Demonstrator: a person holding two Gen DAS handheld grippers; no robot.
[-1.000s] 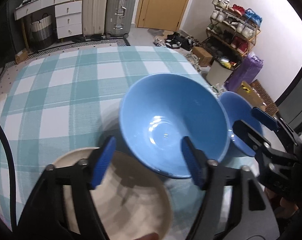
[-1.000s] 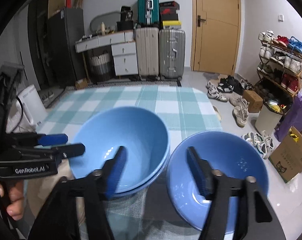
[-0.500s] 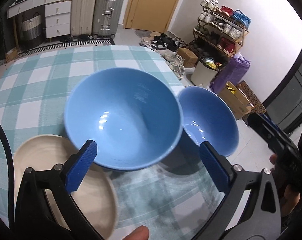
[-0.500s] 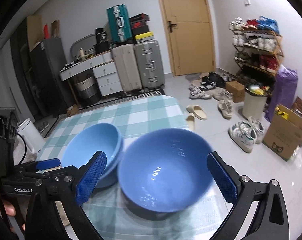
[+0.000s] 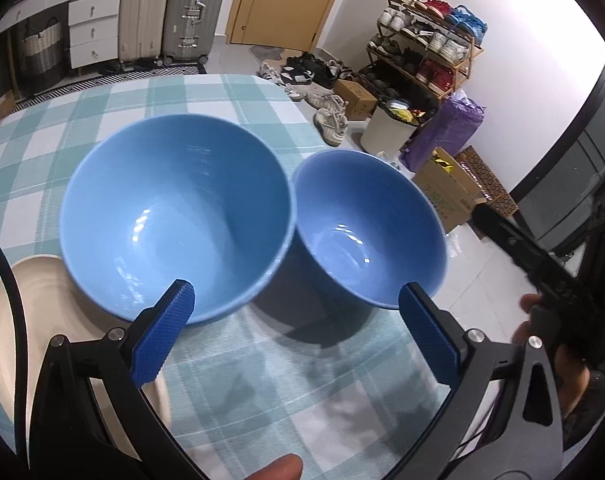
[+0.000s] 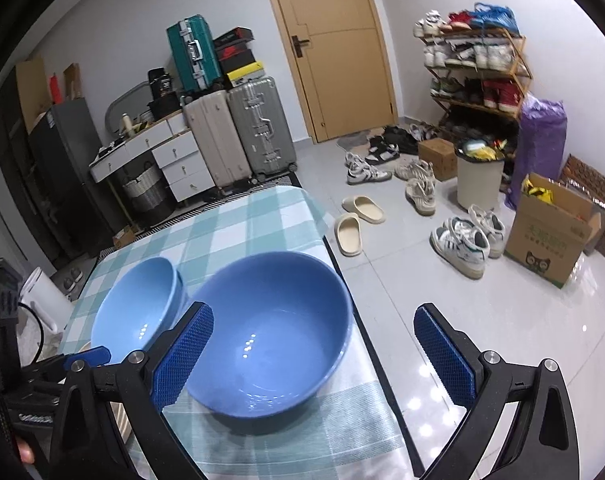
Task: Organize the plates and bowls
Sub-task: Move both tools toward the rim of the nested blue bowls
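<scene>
left wrist view: left gripper (image 5: pixel 294 320) released, jaws wide apart after just opening, nothing between the pads. big bowl (image 5: pixel 174 216) sits on the checked cloth (image 5: pixel 262 368) ahead of the left pad, upright; whether it is one bowl or a stack cannot be told here. small bowl (image 5: pixel 366 228) stands just to its right, rims near or touching, close to the table edge. cream plate (image 5: pixel 42 320) lies at lower left, partly under the big bowl's near side. right gripper (image 5: pixel 550 280) enters from the right, blurred, a hand (image 5: pixel 562 356) on it.

right wrist view: right gripper (image 6: pixel 314 356) released, jaws spread wide after just opening, gripping nothing. small bowl (image 6: pixel 270 332) rests upright on the cloth (image 6: pixel 238 224) near the table's right edge, beyond the left pad. big bowl (image 6: pixel 138 308) behind and left of it; here two rims show, one bowl nested in another. left gripper (image 6: pixel 86 356) at lower left, only a blue pad tip visible. shoes (image 6: pixel 458 240) and box (image 6: pixel 550 232) on the floor.
</scene>
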